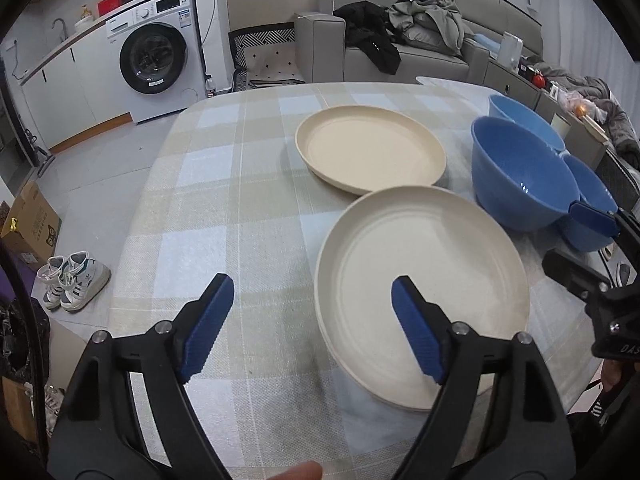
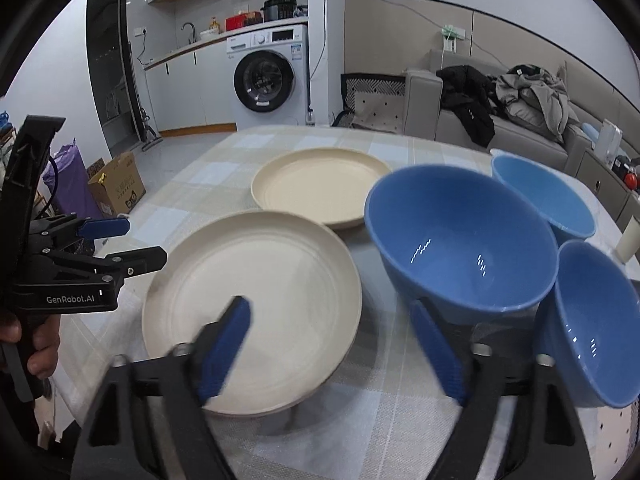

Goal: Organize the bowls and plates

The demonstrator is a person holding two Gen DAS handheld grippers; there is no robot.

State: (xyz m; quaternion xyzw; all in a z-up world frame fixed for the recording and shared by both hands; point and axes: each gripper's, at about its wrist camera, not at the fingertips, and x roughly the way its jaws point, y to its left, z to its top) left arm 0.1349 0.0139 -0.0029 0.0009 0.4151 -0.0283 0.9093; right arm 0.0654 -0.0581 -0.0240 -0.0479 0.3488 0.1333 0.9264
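Right wrist: washing machine (image 2: 271, 76), sofa (image 2: 500, 120), box (image 2: 118, 184)

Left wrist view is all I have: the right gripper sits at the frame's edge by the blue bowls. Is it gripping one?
Observer: No. The right wrist view shows the right gripper open and holding nothing, with the big blue bowl just beyond its fingertips.
Operator: And the nearest blue bowl, half hidden for me?
Observer: The nearest blue bowl is empty inside.
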